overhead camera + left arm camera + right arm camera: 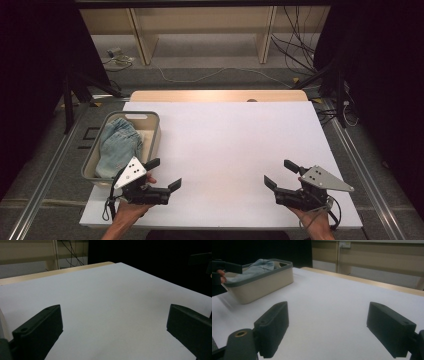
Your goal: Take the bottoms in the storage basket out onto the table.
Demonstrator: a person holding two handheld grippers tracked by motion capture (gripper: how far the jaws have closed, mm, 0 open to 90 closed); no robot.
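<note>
High view: your left gripper [166,175] spread wide, empty, just beside basket [151,142] holding jeans [117,145]; your right gripper [280,174] spread wide, empty, over white table [225,145].

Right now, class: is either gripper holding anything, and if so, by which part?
Nothing is held. The left gripper and right gripper both stand open over the white table; the jeans lie in the basket.

One basket [154,131], one pair of jeans [117,145], two tools [164,174]
</note>
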